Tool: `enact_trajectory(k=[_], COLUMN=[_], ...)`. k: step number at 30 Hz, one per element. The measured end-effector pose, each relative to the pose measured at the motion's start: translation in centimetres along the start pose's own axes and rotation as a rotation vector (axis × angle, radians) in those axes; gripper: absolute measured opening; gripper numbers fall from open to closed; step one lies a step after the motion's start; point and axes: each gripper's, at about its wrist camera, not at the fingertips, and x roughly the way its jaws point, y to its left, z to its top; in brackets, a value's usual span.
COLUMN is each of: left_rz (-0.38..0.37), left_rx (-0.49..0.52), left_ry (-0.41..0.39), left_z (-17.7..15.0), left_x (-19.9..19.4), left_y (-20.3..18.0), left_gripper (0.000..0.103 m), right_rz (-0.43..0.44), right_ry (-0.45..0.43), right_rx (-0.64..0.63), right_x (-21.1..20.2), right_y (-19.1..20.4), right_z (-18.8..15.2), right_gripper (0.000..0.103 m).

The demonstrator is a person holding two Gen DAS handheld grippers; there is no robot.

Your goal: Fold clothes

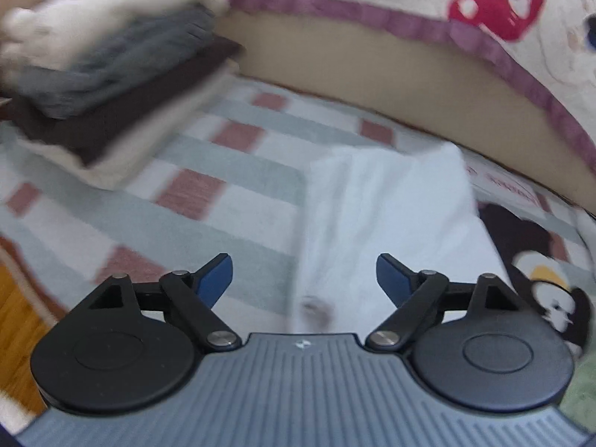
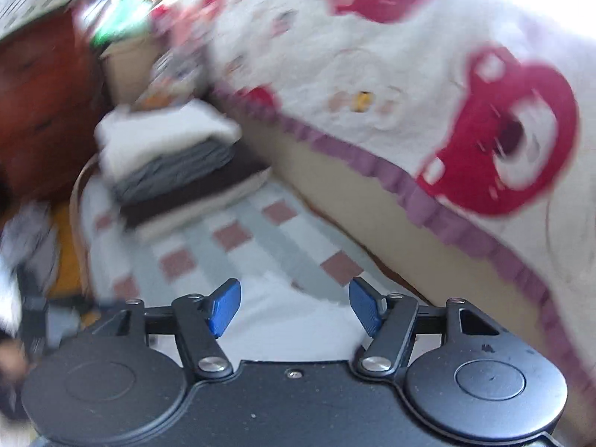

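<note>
Checked mat: white garment, folded stack

The left gripper is seen at the bottom of the frame with its jaws wide apart and nothing between them. A folded white cloth lies on the checked mat. A stack of folded clothes is placed at upper left.
</note>
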Motion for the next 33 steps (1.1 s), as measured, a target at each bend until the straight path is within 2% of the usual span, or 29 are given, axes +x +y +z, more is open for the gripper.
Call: enact_trajectory(k=[3, 5, 7, 8, 9, 11, 13, 18, 19, 20, 22, 23, 24, 25, 26, 27, 28, 29, 31, 32, 33], left_rz=[-0.122, -0.131, -0.123, -0.145, -0.167, -0.213, -0.239, -0.244, -0.257, -0.271, -0.377, -0.398, -0.366, -0.301, -0.257, -0.255, -0.261, -0.268, -0.286, -0.274, -0.262], left_rx=[0.039, 0.115, 0.178, 0.18, 0.181, 0.168, 0.176, 0.299, 0.289, 0.278, 0.242, 0.29, 0.352, 0.402, 0.424, 0.417, 0.392, 0.366, 0.321, 0.345, 0.369], left_ry=[0.087, 0.06, 0.036, 0.046, 0.056, 0.073, 0.072, -0.002, -0.003, -0.005, 0.007, 0.026, 0.032, 0.017, 0.008, 0.003, 0.005, 0.006, -0.035, -0.069, -0.104], left_z=[2.9, 4.7, 6.2, 6.5, 6.9, 7.2, 6.9, 7.0, 7.0, 6.9, 6.7, 6.5, 6.3, 5.9, 5.6, 5.7, 6.2, 6.8, 7.7, 7.7, 7.7], left_x=[2.0, 3.2, 4.6, 5.6, 6.6, 8.4, 10.0, 13.0, 13.4, 13.9, 14.8, 15.4, 15.8, 16.2, 16.4, 16.4, 15.9, 15.4, 13.5, 12.8, 12.2], left_y=[0.3, 0.4, 0.4, 0.5, 0.6, 0.8, 0.6, -0.6, -0.6, -0.5, -0.5, -1.1, -1.9, -2.6, -2.9, -2.8, -2.5, -2.2, -1.5, -1.6, -1.6], left_gripper=[0.085, 0.081, 0.073, 0.066, 0.065, 0.065, 0.065, 0.065, 0.065, 0.067, 0.08, 0.083, 0.081, 0.073, 0.046, 0.03, 0.023, 0.016, 0.015, 0.015, 0.016], right_rz=[-0.019, -0.041, -0.043, -0.049, -0.055, -0.062, -0.066, -0.03, -0.035, -0.037, -0.034, -0.035, -0.033, -0.031, -0.024, -0.016, -0.012, -0.01, -0.008, -0.017, -0.041], right_ry=[-0.074, -0.078, -0.015, 0.005, 0.016, 0.027, 0.039, 0.008, -0.004, -0.012, -0.014, -0.011, -0.005, 0.001, 0.008, 0.019, 0.033, 0.046, 0.061, 0.053, 0.037], right_rx=[0.206, 0.294, 0.329, 0.302, 0.271, 0.239, 0.283, 0.515, 0.542, 0.563, 0.581, 0.586, 0.589, 0.592, 0.59, 0.579, 0.566, 0.552, 0.514, 0.484, 0.447], right_x=[4.2, 6.8, 8.9, 9.2, 9.5, 10.0, 11.0, 15.0, 15.9, 16.6, 17.8, 18.4, 18.8, 19.2, 19.6, 20.0, 20.5, 20.9, 21.8, 22.0, 22.2], right_y=[-1.6, -2.5, -3.0, -2.8, -2.7, -2.8, -3.7, -6.7, -7.1, -7.3, -7.7, -7.9, -8.1, -8.3, -8.4, -8.4, -8.4, -8.3, -8.2, -8.1, -7.9], right_z=[-5.4, -8.5, -10.5, -10.9, -11.3, -12.1, -13.1, -15.9, -16.3, -16.5, -16.7, -16.7, -16.6, -16.5, -16.4, -16.1, -15.8, -15.6, -15.1, -14.9, -14.8], right_gripper=[0.069, 0.069, 0.068, 0.068, 0.068, 0.067, 0.068, 0.068, 0.068, 0.068, 0.068, 0.068, 0.068, 0.068, 0.068, 0.068, 0.069, 0.069, 0.069, 0.067, 0.053])
